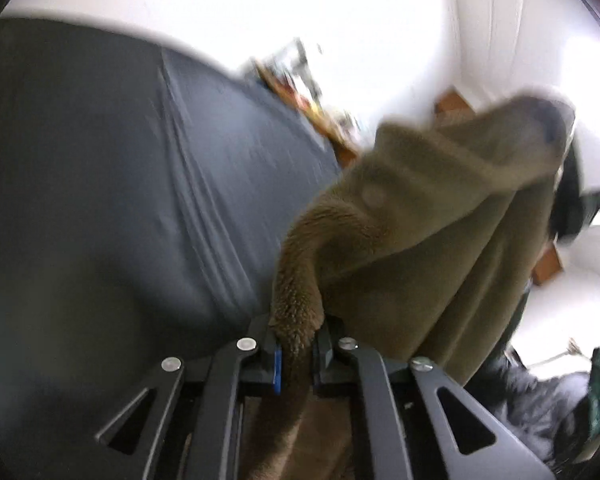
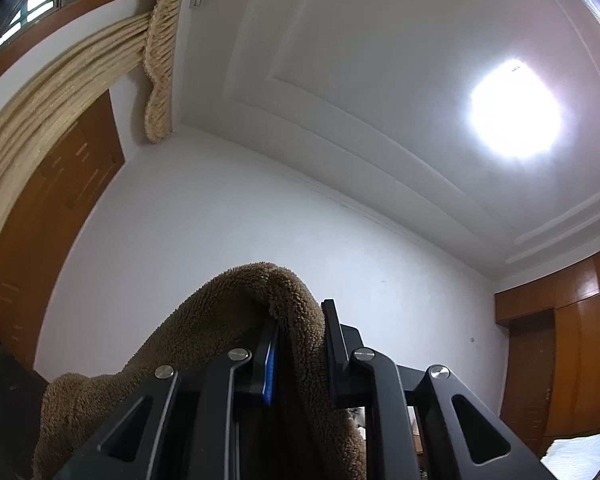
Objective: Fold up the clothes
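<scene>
Left side: the left claw (image 1: pixel 296 344) is pinched down tight on a thick furry edge of the brown fleece garment (image 1: pixel 440 208), with pile bulging out between the fingers. From there the fabric runs up and to the right, hanging in the air above the bed's grey sheet (image 1: pixel 120 180). At the far top end of the cloth there's something dark that's probably the other claw, but it's too blurry to say.

Right side: the right claw (image 2: pixel 298 356) is also closed on a fold of the same fleece, which humps up over the fingertips and drapes off to the left. This camera is pointed at the wall and ceiling light (image 2: pixel 514 110), so this end is held high.

So I'd guess we're at the lift-and-spread bit, garment stretched between 2 grips, none of it visibly folded. Could equally be a shake-out or carrying it somewhere, can't tell. Either way, both grips need to hold while it gets lowered flat onto the sheet.
</scene>
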Available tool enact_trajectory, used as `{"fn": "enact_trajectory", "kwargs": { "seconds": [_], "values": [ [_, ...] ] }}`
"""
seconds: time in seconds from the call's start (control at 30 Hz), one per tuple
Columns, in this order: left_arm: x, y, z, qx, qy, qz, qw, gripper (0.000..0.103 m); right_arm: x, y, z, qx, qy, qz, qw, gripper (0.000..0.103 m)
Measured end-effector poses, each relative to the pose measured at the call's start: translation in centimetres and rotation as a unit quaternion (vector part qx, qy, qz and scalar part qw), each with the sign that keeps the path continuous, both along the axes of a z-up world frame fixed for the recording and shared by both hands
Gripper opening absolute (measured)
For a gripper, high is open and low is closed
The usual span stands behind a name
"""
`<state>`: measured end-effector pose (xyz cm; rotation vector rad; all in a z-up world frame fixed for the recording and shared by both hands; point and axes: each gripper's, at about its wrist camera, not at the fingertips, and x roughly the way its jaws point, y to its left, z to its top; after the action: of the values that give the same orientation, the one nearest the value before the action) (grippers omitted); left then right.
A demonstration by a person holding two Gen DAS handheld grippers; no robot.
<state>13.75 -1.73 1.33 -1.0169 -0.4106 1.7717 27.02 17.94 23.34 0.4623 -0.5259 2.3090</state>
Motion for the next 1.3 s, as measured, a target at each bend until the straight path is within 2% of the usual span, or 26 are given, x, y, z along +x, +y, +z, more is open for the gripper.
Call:
{"fn": "enact_trajectory", "kwargs": {
  "seconds": [0.07,0.1,0.17,0.2,0.27,0.37,0.4,0.5,0.57,0.73,0.8,0.87,0.97,1.07,1.17,1.3],
  "values": [
    [1.0,-3.9,4.2,0.027,0.062,0.078,0.9946,0.010,0.5,0.4,-0.1,-0.005,0.006,-0.003,1.000,0.018],
    [1.9,-6.0,6.4,0.042,0.096,0.119,0.9874,0.010,0.7,0.8,0.0,-0.013,0.011,-0.002,1.000,0.018],
    [4.0,-9.4,10.6,0.071,0.161,0.189,0.9662,0.010,1.0,1.6,0.0,-0.031,0.018,0.008,0.999,0.018],
    [5.4,-10.6,12.4,0.086,0.191,0.214,0.9541,0.010,1.2,1.9,0.0,-0.041,0.019,0.017,0.999,0.018],
    [8.0,-12.9,16.0,0.116,0.249,0.264,0.9246,0.010,0.9,1.7,0.0,-0.045,0.021,0.031,0.998,0.018],
    [11.2,-13.9,20.1,0.139,0.317,0.314,0.8841,0.010,1.2,0.2,-0.4,-0.015,0.030,0.028,0.999,0.018],
    [12.2,-14.0,21.5,0.142,0.339,0.333,0.8683,0.010,1.4,-0.4,-0.3,-0.004,0.037,0.028,0.999,0.018],
    [13.9,-13.2,24.5,0.152,0.388,0.357,0.8361,0.010,2.5,-1.6,1.0,0.012,0.068,0.038,0.997,0.018],
    [14.6,-12.6,26.4,0.160,0.412,0.362,0.8208,0.010,3.5,-2.0,2.1,0.021,0.093,0.040,0.995,0.018],
    [20.6,-15.4,31.4,0.174,0.481,0.388,0.7668,0.011,6.8,-3.5,4.8,0.061,0.159,0.029,0.985,0.018],
    [22.0,-16.1,32.5,0.179,0.498,0.394,0.7518,0.011,8.1,-4.2,5.6,0.078,0.180,0.024,0.980,0.018],
    [22.3,-16.5,32.8,0.184,0.509,0.398,0.7406,0.011,9.5,-5.0,6.0,0.095,0.197,0.020,0.975,0.018],
    [22.5,-17.0,32.3,0.178,0.521,0.405,0.7301,0.011,11.2,-5.8,6.3,0.113,0.213,0.018,0.970,0.018],
    [20.4,-17.1,31.4,0.161,0.514,0.403,0.7401,0.011,11.5,-6.3,6.3,0.122,0.216,0.013,0.969,0.018],
    [17.0,-16.2,30.9,0.137,0.492,0.398,0.7619,0.012,9.2,-5.8,6.7,0.116,0.190,0.007,0.975,0.018],
    [10.5,-13.5,29.9,0.085,0.453,0.393,0.7955,0.012,4.8,-4.0,5.1,0.090,0.125,-0.004,0.988,0.018]
  ]
}}
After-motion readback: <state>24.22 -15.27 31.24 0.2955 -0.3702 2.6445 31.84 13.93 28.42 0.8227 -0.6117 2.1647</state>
